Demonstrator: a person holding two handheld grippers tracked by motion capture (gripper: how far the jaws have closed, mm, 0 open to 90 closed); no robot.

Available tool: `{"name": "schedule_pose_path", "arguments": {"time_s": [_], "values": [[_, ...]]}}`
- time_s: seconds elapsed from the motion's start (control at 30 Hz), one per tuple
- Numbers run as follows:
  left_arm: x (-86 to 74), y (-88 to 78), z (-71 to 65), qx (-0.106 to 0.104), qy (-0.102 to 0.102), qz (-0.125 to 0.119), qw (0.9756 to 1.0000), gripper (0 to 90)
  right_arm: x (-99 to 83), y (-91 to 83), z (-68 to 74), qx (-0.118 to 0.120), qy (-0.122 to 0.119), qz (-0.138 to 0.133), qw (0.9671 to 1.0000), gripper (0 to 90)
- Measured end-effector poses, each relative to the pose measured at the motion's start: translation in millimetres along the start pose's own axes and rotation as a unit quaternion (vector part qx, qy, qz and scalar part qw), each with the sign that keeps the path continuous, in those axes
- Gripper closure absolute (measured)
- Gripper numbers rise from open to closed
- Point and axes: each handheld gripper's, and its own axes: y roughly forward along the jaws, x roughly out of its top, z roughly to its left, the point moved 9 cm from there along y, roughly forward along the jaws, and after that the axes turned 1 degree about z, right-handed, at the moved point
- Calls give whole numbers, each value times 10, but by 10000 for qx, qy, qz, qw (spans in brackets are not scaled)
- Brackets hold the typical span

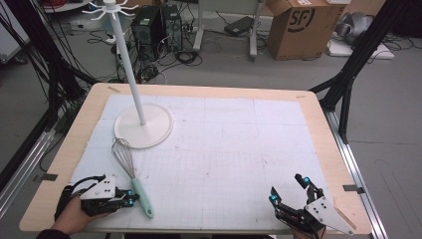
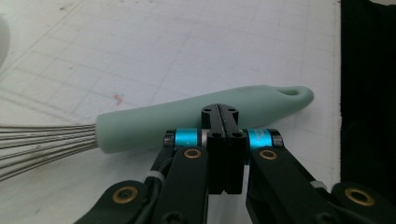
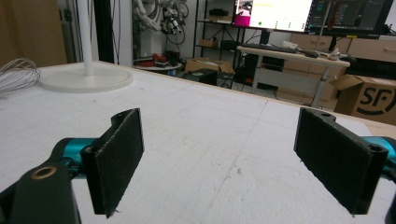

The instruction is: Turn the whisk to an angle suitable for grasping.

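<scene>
A: Left tool (image 1: 131,198)?

B: Jaws clenched together, pads flat against each other, nothing between them. In the left gripper view the closed tip (image 2: 219,116) sits right in front of the whisk (image 1: 131,175), at the mint-green handle (image 2: 205,119). Touching or just short of it, hard to say from this angle.

A: Where does the whisk lie?

B: Flat on the surface (image 1: 224,144), on the white gridded mat, near the front left. Wire head points away toward the white stand base (image 1: 144,127) and nearly reaches its rim; the handle end with the hanging hole (image 2: 290,92) points toward the person's edge. The left tool is just beside the handle, on its left in the high view.

A: Right tool (image 1: 288,190)?

B: Released, jaws spread wide, holding nothing. In the right gripper view both black pads (image 3: 122,158) stand well apart with bare mat between them. It sits near the front right corner of the surface, well apart from the whisk.

A: Stand?

B: Upright white pole (image 1: 128,59) on the round base, back left of the mat, hooks at the top.
</scene>
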Motion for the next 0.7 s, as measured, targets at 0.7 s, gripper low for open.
{"name": "schedule_pose_path", "arguments": {"time_s": [0.7], "values": [[303, 527, -144, -320, 319, 172, 9988, 898, 15, 24, 19, 44, -27, -33, 10000, 154]]}}
